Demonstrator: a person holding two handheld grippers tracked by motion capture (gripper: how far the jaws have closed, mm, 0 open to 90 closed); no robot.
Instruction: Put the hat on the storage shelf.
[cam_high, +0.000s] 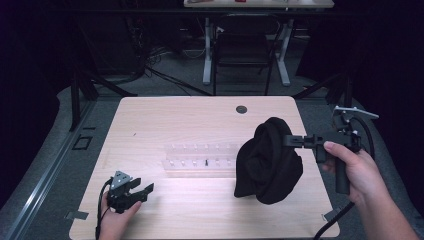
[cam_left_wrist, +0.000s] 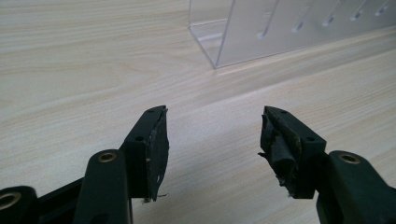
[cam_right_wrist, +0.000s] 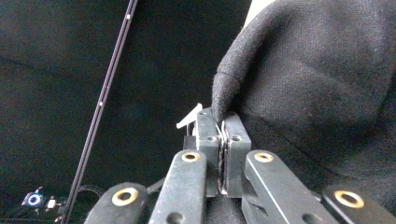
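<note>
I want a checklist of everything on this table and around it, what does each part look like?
Surface: pale wooden table, round dark grommet near the far edge.
Job's things: black cloth hanging bunched above the table's right side; clear plastic rack at the middle.
Clutter: nothing seen.
Grippers: right gripper shut on a fold of the cloth; left gripper open, low over bare wood, holding nothing.
Cables: black cable loops from the right gripper; more lie on the floor behind.
Surroundings: dark room, white-legged desk beyond.
</note>
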